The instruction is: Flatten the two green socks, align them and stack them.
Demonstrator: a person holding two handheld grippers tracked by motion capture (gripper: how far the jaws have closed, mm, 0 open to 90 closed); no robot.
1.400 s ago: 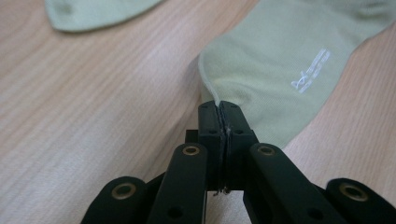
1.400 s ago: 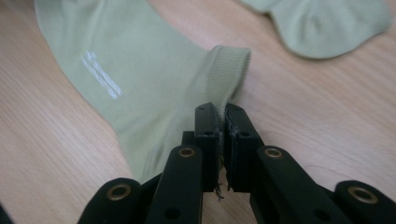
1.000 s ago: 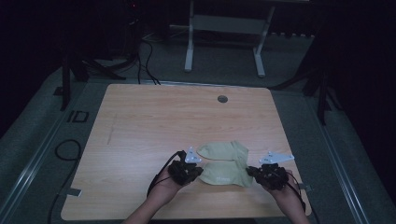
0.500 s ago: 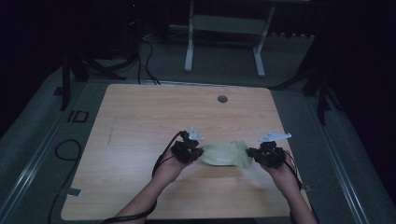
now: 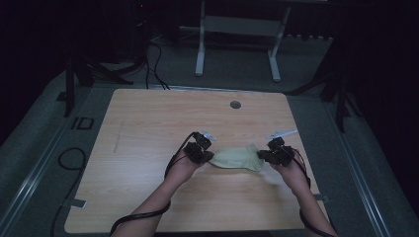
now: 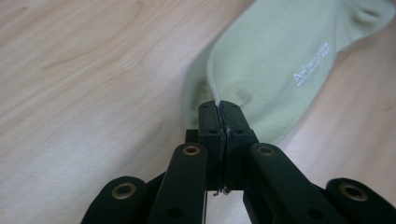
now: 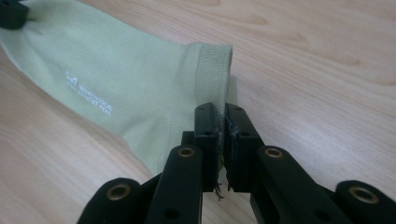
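A pale green sock (image 5: 237,158) hangs stretched between both grippers just above the wooden table (image 5: 148,123). My left gripper (image 5: 205,154) is shut on the sock's toe end; in the left gripper view its jaws (image 6: 223,108) pinch the fabric edge, and the sock (image 6: 275,60) runs away to the upper right with white lettering on it. My right gripper (image 5: 264,155) is shut on the cuff end; in the right gripper view its jaws (image 7: 220,112) clamp the ribbed cuff of the sock (image 7: 116,70). The left gripper's black tip (image 7: 11,14) shows at the far end.
A round cable hole (image 5: 235,104) sits near the table's far edge. Behind the table stands a white metal frame (image 5: 237,44) on the floor. Cables (image 5: 69,158) lie on the floor to the left. Bare wood surrounds the sock.
Both hands have moved away from the person toward the middle of the table, carrying the sock along. The sock now looks narrower and more stretched than a second ago.
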